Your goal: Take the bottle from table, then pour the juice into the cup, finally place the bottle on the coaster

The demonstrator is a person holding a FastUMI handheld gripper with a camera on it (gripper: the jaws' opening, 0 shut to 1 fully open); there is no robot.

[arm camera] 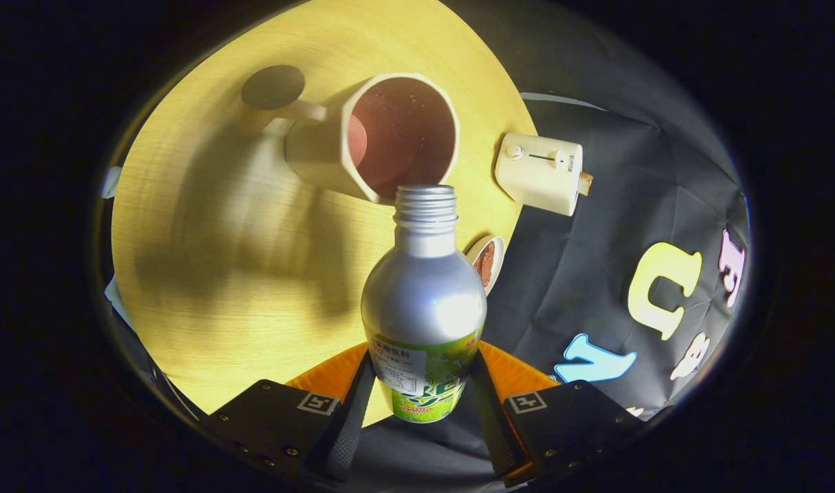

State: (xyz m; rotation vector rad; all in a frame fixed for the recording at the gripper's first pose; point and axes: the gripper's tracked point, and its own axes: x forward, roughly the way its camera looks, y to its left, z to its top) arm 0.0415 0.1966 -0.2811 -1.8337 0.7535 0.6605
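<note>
A silver bottle [423, 301] with a green label sits between my fingers, and my gripper [421, 383] is shut on its lower body. The bottle is tipped forward, its open threaded neck right at the near rim of the white cup [373, 137]. The cup's handle points away from the toaster, and its inside looks dark reddish; I cannot tell if liquid is flowing. A dark round coaster [273, 87] lies on the yellow wooden table [205, 260] just beyond the cup's handle.
A white toaster [541, 171] with a slice of bread stands at the table's edge beside the cup. A small dish [487, 261] with something brown in it lies behind the bottle's shoulder. Black cloth hangs past the table edge.
</note>
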